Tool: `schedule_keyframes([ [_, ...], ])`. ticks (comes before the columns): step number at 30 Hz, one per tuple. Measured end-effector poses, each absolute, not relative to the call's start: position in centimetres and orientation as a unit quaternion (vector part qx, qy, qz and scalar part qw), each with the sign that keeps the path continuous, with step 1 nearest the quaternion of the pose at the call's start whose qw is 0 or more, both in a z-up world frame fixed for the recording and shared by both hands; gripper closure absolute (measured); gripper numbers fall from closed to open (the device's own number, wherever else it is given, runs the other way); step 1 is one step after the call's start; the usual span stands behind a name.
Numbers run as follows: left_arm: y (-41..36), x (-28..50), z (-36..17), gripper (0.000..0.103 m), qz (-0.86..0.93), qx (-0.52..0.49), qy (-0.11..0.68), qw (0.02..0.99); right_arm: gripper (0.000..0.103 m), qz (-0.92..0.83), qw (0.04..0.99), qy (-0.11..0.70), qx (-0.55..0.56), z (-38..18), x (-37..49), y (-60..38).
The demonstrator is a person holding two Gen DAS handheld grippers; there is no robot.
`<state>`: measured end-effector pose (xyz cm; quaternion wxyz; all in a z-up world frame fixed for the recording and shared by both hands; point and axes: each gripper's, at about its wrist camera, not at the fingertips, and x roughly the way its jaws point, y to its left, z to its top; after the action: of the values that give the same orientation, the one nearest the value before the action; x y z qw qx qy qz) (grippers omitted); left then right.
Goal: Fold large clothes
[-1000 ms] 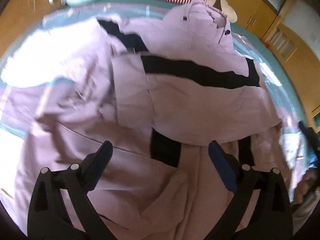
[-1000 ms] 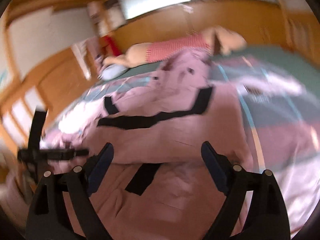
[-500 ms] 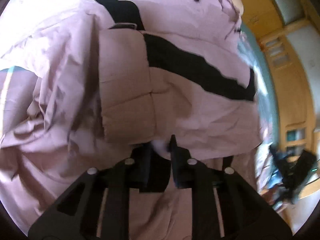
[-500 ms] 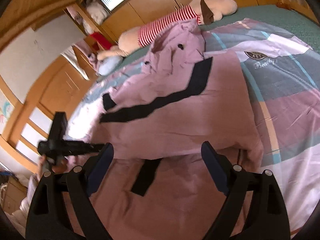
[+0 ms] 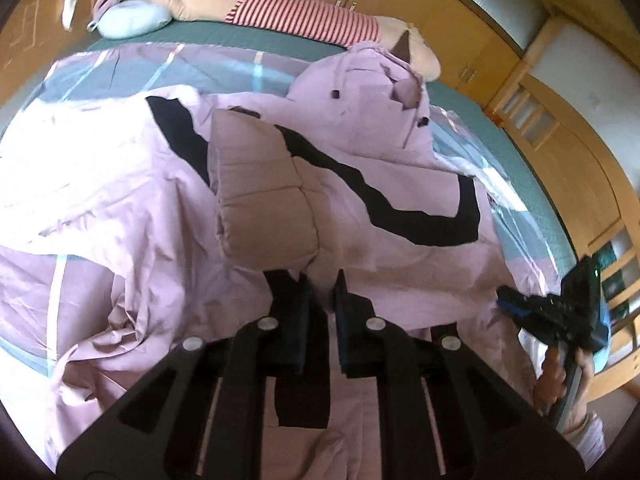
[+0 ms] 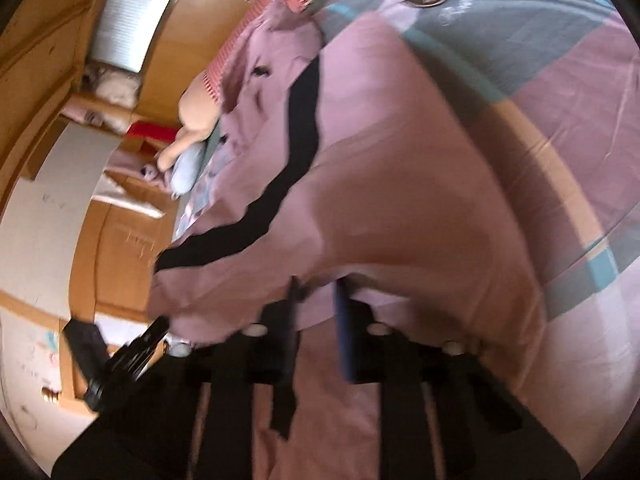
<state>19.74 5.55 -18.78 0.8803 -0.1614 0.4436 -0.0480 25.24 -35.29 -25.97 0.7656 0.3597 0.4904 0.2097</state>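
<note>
A large lilac padded jacket (image 5: 360, 208) with black stripes and a hood lies spread on the bed. One sleeve (image 5: 264, 196) is folded across its chest. My left gripper (image 5: 322, 280) is shut on the jacket's lower hem near the middle. My right gripper (image 6: 316, 286) is shut on the same hem edge of the jacket (image 6: 380, 184) farther right, lifting it slightly. The right gripper also shows at the right edge of the left wrist view (image 5: 560, 312), the left one at the lower left of the right wrist view (image 6: 120, 360).
The bed has a lilac, grey and teal checked cover (image 5: 120, 76). A striped plush toy (image 5: 304, 16) and a light blue cushion (image 5: 132, 24) lie along the far edge. Wooden wardrobes (image 5: 580, 160) line the walls.
Both grippers went from open to shut on the jacket's hem; the left closed first, then the right. The hem now lifts off the bed and the right view has tilted.
</note>
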Motion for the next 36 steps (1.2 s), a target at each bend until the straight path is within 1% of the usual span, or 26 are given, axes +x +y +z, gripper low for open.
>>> schedule_keyframes([
  [1,5.0,19.7,-19.0,0.092,-0.046,-0.149,0.448,0.880,0.098,0.198,0.779,0.482,0.349,-25.5,25.1,-35.5],
  [3,4.3,20.0,-19.7,0.092,-0.038,-0.134,0.458,0.878,0.101,0.181,0.807,0.463,0.318,-24.0,24.8,-35.5],
  [7,5.1,20.0,-21.6,0.092,-0.028,-0.124,0.477,0.870,0.101,0.193,0.829,0.430,0.301,-21.7,24.6,-35.9],
  [9,5.5,20.3,-22.0,0.092,-0.029,-0.132,0.483,0.865,0.080,0.215,0.813,0.456,0.292,-21.4,24.7,-35.1],
  [10,5.7,20.2,-22.2,0.091,-0.029,-0.134,0.484,0.864,0.051,0.239,0.788,0.480,0.302,-22.0,24.8,-34.5],
  [11,5.8,20.2,-22.4,0.091,-0.029,-0.137,0.485,0.863,0.033,0.256,0.774,0.490,0.309,-22.4,24.8,-34.0],
  [12,6.0,20.3,-22.6,0.091,-0.028,-0.139,0.485,0.863,0.032,0.280,0.751,0.512,0.310,-23.1,24.9,-32.9],
  [13,6.1,20.5,-22.7,0.091,-0.027,-0.139,0.486,0.863,0.032,0.281,0.742,0.533,0.296,-23.9,25.1,-31.8],
  [15,6.1,20.7,-23.0,0.091,-0.022,-0.135,0.484,0.864,0.034,0.244,0.759,0.537,0.277,-25.0,25.6,-30.9],
  [16,6.1,21.0,-23.0,0.091,-0.018,-0.128,0.482,0.867,0.053,0.230,0.767,0.531,0.275,-25.3,25.8,-31.0],
  [17,6.1,21.1,-23.0,0.091,-0.014,-0.125,0.480,0.868,0.080,0.212,0.778,0.526,0.271,-25.7,26.2,-31.3],
  [18,6.3,21.3,-23.0,0.091,-0.016,-0.127,0.478,0.869,0.089,0.208,0.785,0.517,0.272,-25.8,26.3,-31.8],
  [19,6.4,21.4,-23.1,0.091,-0.020,-0.135,0.479,0.867,0.092,0.208,0.791,0.504,0.276,-25.9,26.4,-32.2],
  [21,6.4,21.4,-23.0,0.091,-0.027,-0.146,0.481,0.864,0.092,0.198,0.797,0.504,0.268,-26.3,26.2,-32.2],
  [22,6.4,21.2,-22.5,0.089,-0.034,-0.144,0.482,0.864,0.092,0.195,0.798,0.513,0.248,-26.4,26.1,-31.6],
  [24,7.4,20.5,-20.8,0.060,-0.061,-0.155,0.483,0.860,0.087,0.200,0.796,0.526,0.221,-26.6,25.6,-30.8],
  [25,8.3,20.0,-19.8,0.030,-0.066,-0.168,0.467,0.866,0.078,0.207,0.796,0.526,0.215,-26.6,25.4,-30.5],
  [26,9.8,19.2,-18.4,0.012,-0.054,-0.180,0.437,0.880,0.068,0.217,0.798,0.521,0.209,-26.5,25.3,-30.3],
  [27,12.2,18.2,-16.6,0.008,-0.014,-0.188,0.399,0.897,0.064,0.223,0.801,0.517,0.203,-26.4,25.0,-30.3],
  [28,14.4,17.7,-15.5,0.006,0.015,-0.192,0.381,0.904,0.057,0.228,0.805,0.513,0.193,-26.3,24.8,-30.0],
  [29,16.1,17.4,-15.0,0.006,0.031,-0.194,0.373,0.907,0.052,0.231,0.809,0.508,0.184,-26.1,24.5,-29.6],
  [31,21.3,17.1,-15.0,0.006,0.087,-0.198,0.361,0.907,0.044,0.237,0.820,0.498,0.154,-26.1,23.9,-28.6],
  [33,27.9,16.9,-17.1,0.006,0.165,-0.219,0.363,0.890,0.038,0.237,0.832,0.488,0.116,-26.0,23.2,-27.6],
  [34,30.2,16.7,-18.1,0.006,0.191,-0.235,0.367,0.879,0.033,0.238,0.835,0.485,0.100,-25.9,23.0,-27.0],
  [35,32.9,16.2,-19.5,0.007,0.214,-0.263,0.370,0.865,0.028,0.242,0.839,0.481,0.082,-26.0,22.9,-26.4],
  [36,36.1,15.4,-21.2,0.007,0.230,-0.305,0.366,0.849,0.026,0.244,0.840,0.479,0.073,-26.1,22.6,-26.3],
])
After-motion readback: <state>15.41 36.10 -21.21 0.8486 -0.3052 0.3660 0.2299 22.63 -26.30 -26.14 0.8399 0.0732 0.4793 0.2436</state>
